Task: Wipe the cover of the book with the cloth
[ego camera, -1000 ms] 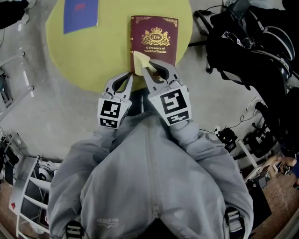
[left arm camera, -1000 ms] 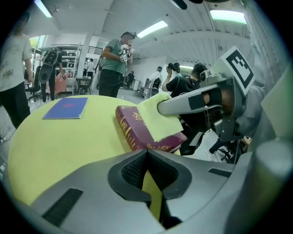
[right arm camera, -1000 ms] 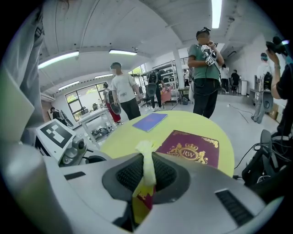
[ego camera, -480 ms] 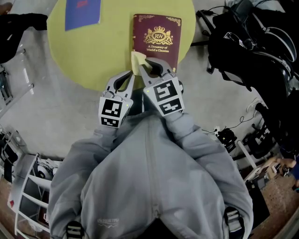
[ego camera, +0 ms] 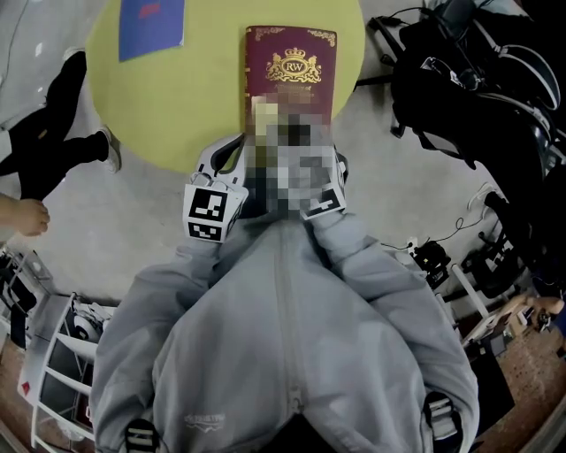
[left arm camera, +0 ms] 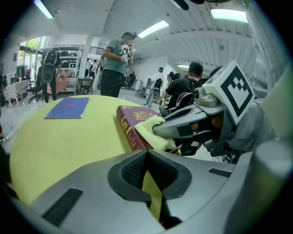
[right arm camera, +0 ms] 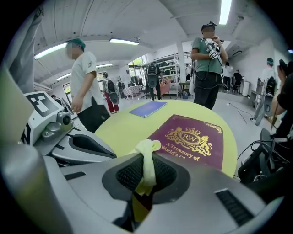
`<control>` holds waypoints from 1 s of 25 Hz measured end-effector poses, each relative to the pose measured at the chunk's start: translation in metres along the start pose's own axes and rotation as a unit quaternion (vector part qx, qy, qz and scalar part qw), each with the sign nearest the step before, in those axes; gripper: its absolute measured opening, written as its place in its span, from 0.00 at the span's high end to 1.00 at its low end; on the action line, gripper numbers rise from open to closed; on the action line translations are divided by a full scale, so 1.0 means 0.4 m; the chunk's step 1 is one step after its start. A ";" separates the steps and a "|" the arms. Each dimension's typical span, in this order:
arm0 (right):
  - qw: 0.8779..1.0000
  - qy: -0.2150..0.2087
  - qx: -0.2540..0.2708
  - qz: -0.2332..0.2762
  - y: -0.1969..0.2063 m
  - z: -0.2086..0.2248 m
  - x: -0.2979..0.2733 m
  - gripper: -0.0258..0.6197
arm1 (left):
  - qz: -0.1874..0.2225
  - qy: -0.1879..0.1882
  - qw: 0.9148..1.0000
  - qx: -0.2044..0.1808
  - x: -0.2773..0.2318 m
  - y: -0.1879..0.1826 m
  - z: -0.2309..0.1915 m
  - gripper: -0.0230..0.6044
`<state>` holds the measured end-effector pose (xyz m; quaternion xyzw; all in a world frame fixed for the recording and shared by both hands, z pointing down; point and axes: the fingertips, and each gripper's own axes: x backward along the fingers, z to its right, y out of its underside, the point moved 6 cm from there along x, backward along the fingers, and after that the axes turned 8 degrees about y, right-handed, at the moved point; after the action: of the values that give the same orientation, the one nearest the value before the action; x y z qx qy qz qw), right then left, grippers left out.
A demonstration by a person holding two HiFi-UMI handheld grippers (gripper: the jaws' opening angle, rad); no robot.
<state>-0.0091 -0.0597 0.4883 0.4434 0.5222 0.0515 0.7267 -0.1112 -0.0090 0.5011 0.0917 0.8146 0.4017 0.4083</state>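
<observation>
A maroon book (ego camera: 292, 53) with gold print lies flat on the round yellow table (ego camera: 177, 97), near its front edge. My right gripper (right arm camera: 144, 161) is shut on a pale yellow cloth (right arm camera: 146, 153), which it holds against the book's near left corner (left arm camera: 132, 119). The cloth (left arm camera: 149, 130) bulges out past the fingertips. A mosaic patch covers that gripper in the head view. Just left of it my left gripper (ego camera: 240, 143) hovers over the table edge, jaws shut with nothing between them.
A blue booklet (ego camera: 152, 26) lies at the table's far left. Black bags and cables (ego camera: 469, 80) crowd the floor on the right. A person's legs (ego camera: 62, 133) stand close on the left. Other people (right arm camera: 208, 59) stand beyond the table. A white rack (ego camera: 53, 372) is at lower left.
My right gripper has swung a little left and forward with the cloth on the book's near corner. A person's legs have come into view at the left. The left gripper has barely moved.
</observation>
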 end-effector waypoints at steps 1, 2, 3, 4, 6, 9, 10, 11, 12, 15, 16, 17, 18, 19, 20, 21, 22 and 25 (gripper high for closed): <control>1.000 0.003 -0.003 -0.001 0.003 0.005 0.003 0.87 | -0.002 0.000 1.000 0.001 0.000 0.000 0.000 0.93; 1.000 0.007 -0.002 -0.001 0.006 0.011 0.007 0.87 | -0.005 0.000 1.000 0.002 0.001 -0.002 0.001 0.93; 1.000 0.012 0.001 -0.003 0.008 0.017 0.011 0.87 | -0.009 -0.001 1.000 0.004 0.002 -0.004 0.002 0.93; 1.000 0.017 0.005 -0.004 0.012 0.025 0.016 0.87 | -0.010 -0.001 1.000 0.004 0.002 -0.005 0.003 0.93; 1.000 0.025 0.007 -0.006 0.020 0.039 0.025 0.87 | -0.004 -0.002 1.000 0.000 -0.001 -0.002 0.002 0.93; 0.999 0.040 0.008 -0.006 0.032 0.063 0.038 0.87 | -0.002 -0.002 1.000 0.001 -0.004 -0.008 0.005 0.93; 0.999 0.045 0.008 -0.007 0.038 0.072 0.043 0.87 | -0.003 -0.001 1.000 0.001 -0.005 -0.010 0.006 0.93; 0.999 0.049 0.005 -0.008 0.045 0.080 0.048 0.87 | -0.004 0.000 1.000 0.001 -0.006 -0.009 0.007 0.93; 0.999 0.053 0.001 -0.008 0.053 0.089 0.052 0.87 | -0.006 0.001 1.000 0.001 -0.007 -0.007 0.007 0.93; 0.998 0.066 -0.006 -0.011 0.072 0.115 0.069 0.87 | -0.008 0.001 1.000 0.000 -0.007 -0.004 0.009 0.93; 0.997 0.070 -0.007 -0.011 0.077 0.124 0.075 0.87 | -0.008 0.001 1.000 0.000 -0.007 -0.005 0.009 0.93; 0.997 0.075 -0.008 -0.012 0.081 0.132 0.080 0.87 | -0.009 0.001 1.000 0.000 -0.007 -0.006 0.010 0.93; 0.997 0.079 -0.008 -0.013 0.084 0.139 0.085 0.87 | -0.009 0.001 1.000 -0.001 -0.007 -0.008 0.011 0.93; 0.996 0.082 -0.008 -0.014 0.088 0.147 0.090 0.87 | -0.010 0.002 1.000 -0.001 -0.008 -0.009 0.011 0.93; 0.996 0.086 -0.009 -0.014 0.091 0.154 0.095 0.87 | -0.011 0.002 1.000 -0.002 -0.008 -0.010 0.012 0.93; 0.996 0.089 -0.009 -0.015 0.094 0.160 0.099 0.87 | -0.012 0.002 1.000 -0.002 -0.008 -0.011 0.013 0.93; 0.996 0.092 -0.010 -0.015 0.096 0.165 0.103 0.87 | -0.013 0.001 1.000 -0.002 -0.008 -0.012 0.013 0.93; 0.995 0.102 -0.010 -0.017 0.102 0.177 0.115 0.87 | -0.016 0.001 1.000 -0.002 -0.006 -0.013 0.014 0.93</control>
<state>0.0846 -0.0522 0.4884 0.4196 0.6008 0.0894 0.6745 -0.1045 -0.0104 0.4967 0.0777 0.8154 0.3973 0.4137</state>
